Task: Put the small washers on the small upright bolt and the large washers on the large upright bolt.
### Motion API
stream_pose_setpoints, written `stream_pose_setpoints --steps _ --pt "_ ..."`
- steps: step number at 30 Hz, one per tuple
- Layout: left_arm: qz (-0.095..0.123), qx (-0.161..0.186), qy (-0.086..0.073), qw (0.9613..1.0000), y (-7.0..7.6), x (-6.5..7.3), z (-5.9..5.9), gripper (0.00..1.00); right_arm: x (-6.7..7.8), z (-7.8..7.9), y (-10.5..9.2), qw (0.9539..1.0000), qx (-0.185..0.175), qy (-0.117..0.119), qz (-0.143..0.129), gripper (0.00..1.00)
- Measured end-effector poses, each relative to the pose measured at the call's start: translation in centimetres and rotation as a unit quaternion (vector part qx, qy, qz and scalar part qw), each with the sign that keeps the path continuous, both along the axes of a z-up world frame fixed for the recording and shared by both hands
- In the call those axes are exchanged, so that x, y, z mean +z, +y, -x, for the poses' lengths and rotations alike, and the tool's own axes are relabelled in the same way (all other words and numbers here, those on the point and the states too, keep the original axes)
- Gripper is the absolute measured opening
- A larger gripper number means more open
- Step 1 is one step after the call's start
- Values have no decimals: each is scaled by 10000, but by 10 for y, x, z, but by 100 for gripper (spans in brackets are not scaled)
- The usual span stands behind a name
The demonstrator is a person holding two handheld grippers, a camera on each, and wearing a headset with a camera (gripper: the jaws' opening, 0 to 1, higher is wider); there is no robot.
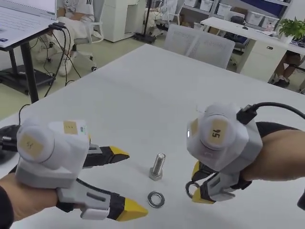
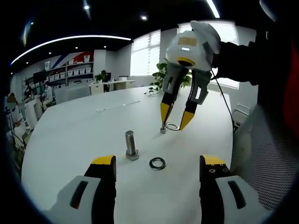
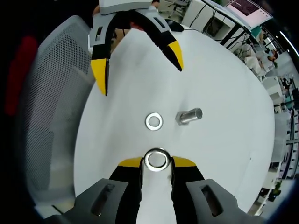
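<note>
Steel washer (image 3: 157,150) — bright flat ring — pinched by right gripper (image 3: 157,163).

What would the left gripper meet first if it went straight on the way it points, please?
Probably the loose washer, which lies centred ahead of its open fingers; the upright bolt stands just off that line. Depth is unclear.

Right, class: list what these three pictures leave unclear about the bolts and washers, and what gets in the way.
- Small bolt: head view, the right gripper covers that spot; left gripper view, a speck beside its fingers, too small to name.
- Under the gripped washer: right gripper view, washer and fingers cover the table there.
</note>
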State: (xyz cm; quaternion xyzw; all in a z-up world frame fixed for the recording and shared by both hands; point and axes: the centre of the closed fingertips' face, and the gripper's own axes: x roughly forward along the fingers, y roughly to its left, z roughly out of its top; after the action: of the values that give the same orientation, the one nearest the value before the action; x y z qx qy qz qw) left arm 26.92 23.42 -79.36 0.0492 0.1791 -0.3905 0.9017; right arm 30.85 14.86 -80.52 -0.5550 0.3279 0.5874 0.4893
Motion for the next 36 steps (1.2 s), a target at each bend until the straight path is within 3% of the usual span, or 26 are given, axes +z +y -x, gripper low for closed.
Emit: stream_pose_setpoints --steps 8,12,20,36 --pt "43 74 62 9999 0 -6 7 72 12 -9 10 9999 84 -132 -55 24" --pt "88 208 -18 9997 5 -1 3 73 17 -14 14 9997 128 -192 -48 24" --pt "68 277 -16 9996 7 -3 4 73 27 -21 27 9991 261 -324 -110 24" --pt "76 481 -67 9988 13 -3 1 73 32 -31 42 9981 450 -418 -103 24"
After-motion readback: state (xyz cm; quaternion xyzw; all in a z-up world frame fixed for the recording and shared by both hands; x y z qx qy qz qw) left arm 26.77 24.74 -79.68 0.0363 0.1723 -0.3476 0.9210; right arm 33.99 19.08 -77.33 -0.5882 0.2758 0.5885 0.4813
